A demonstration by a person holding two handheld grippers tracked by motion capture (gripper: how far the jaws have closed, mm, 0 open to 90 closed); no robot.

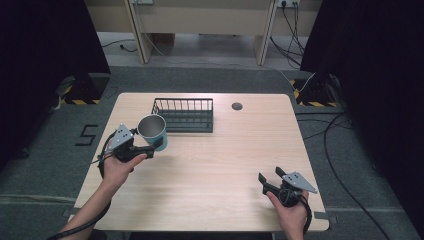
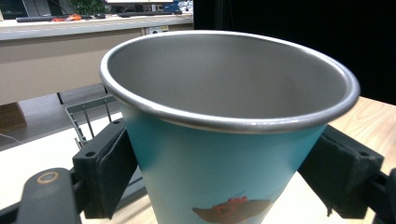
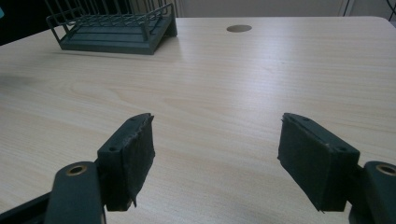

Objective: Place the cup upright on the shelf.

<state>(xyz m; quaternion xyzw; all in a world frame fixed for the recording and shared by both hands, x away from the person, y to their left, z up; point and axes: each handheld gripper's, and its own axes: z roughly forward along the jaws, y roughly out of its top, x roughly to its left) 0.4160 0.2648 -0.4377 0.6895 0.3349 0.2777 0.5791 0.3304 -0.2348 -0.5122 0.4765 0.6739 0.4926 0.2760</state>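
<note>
While held off the tabletop — cup: teal cup (image 1: 153,131) with metal rim and steel inside, clamped in left gripper (image 1: 150,145), tilted a little, mouth up, just in front of the rack's left end
Landmark: dark wire rack (image 1: 184,115), at far middle of table (image 1: 225,165)
Left gripper state: closed onto cup, one black pad (image 2: 109,168) pressed on each side of the teal wall, below the rim
Cup in left gripper view: cup (image 2: 224,140) between both jaws, reddish print low on wall, rack (image 2: 86,116) corner just behind at left
Left hand: hand (image 1: 120,167) around gripper body, near-left of rack, forearm in from bottom edge
Right gripper state: right gripper (image 1: 271,178) wide open, nothing between jaws, pads (image 3: 130,158) well apart
Right gripper place: well apart from rack, near-right part of table, pointing toward rack side
Right hand: hand (image 1: 291,212) at near table edge, well right of rack
Right gripper view: bare wood between jaws, rack (image 3: 114,30) far at upper left
Table hole: round grommet hole (image 1: 237,106) just right of rack
Cup contents: looks empty inside
</note>
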